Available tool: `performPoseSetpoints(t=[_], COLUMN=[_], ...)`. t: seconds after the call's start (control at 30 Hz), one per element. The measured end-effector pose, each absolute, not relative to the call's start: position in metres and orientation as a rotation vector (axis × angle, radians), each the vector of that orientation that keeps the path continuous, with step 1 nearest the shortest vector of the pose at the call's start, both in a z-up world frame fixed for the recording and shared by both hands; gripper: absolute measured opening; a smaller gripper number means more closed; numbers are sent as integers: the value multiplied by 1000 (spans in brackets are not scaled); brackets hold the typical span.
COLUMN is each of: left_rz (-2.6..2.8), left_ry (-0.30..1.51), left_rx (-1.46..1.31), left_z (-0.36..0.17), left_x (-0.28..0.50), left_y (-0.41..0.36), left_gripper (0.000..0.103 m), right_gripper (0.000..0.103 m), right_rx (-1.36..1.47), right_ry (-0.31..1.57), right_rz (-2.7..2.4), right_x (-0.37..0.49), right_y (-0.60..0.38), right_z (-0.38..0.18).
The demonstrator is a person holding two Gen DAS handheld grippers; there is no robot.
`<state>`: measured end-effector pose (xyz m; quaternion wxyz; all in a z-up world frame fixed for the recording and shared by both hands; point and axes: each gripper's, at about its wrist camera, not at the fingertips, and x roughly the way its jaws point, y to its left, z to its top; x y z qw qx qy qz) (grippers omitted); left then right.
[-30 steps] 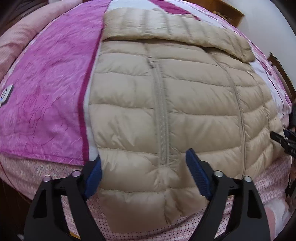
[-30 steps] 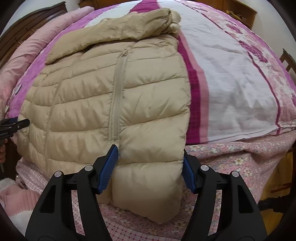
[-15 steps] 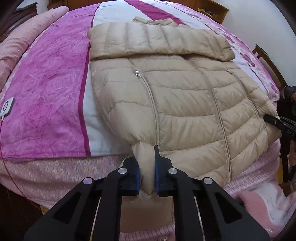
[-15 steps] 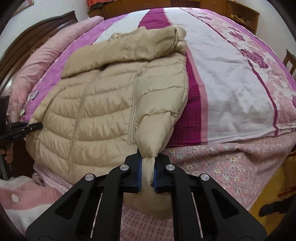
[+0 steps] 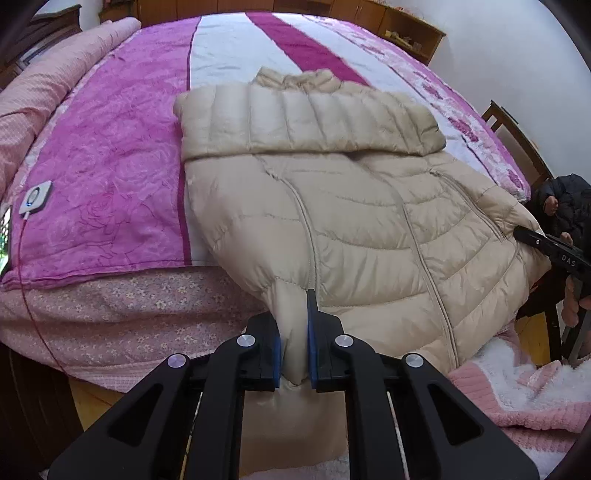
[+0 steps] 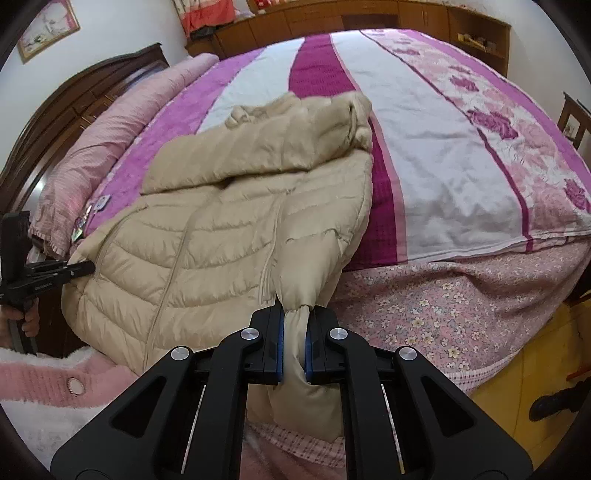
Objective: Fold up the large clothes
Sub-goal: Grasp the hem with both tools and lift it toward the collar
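A beige quilted puffer jacket [image 5: 362,206] lies front up on the bed, sleeves folded across its chest, its hem at the bed's near edge. My left gripper [image 5: 293,343] is shut on the left corner of the hem. My right gripper [image 6: 293,343] is shut on the right corner of the same jacket [image 6: 221,229]. Both corners are lifted off the bed edge and the fabric bunches between the blue pads. Each gripper shows at the other view's side, the right one [image 5: 550,247] and the left one [image 6: 48,277].
The bed has a pink, purple and white striped cover [image 5: 110,155] over a floral sheet [image 6: 443,302]. A white controller with a red cord [image 5: 35,197] lies at the left. A wooden headboard [image 6: 74,103], a chair [image 5: 517,133] and cabinets [image 6: 369,18] surround the bed.
Both grippers closed on the jacket's hem corners, then pulled back and up from the bed edge, so the hem is lifted and more of the bed shows.
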<state>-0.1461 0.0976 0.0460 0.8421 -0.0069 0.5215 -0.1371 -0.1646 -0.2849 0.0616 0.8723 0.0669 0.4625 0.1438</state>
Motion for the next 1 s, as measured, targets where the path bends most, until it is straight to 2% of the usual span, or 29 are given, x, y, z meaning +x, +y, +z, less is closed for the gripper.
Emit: performPoseSetpoints(t=[0.47,0.77,1.0], left_rz=[-245,-173,-125], left_ry=[947,835,832], left_rx=[-43,-3,24], left_z=[83,107,94], left_x=[-124,-58,7], left_y=[105,102,95], left_gripper=[10,10,10], right_gripper=[8,8,8], right_rx=[182,188,195], right_ry=[794,686,702], right_rz=[286,242,190], right_x=[-140,-74,-2], right_y=[-286,-286,-285], right_z=[103,126,110])
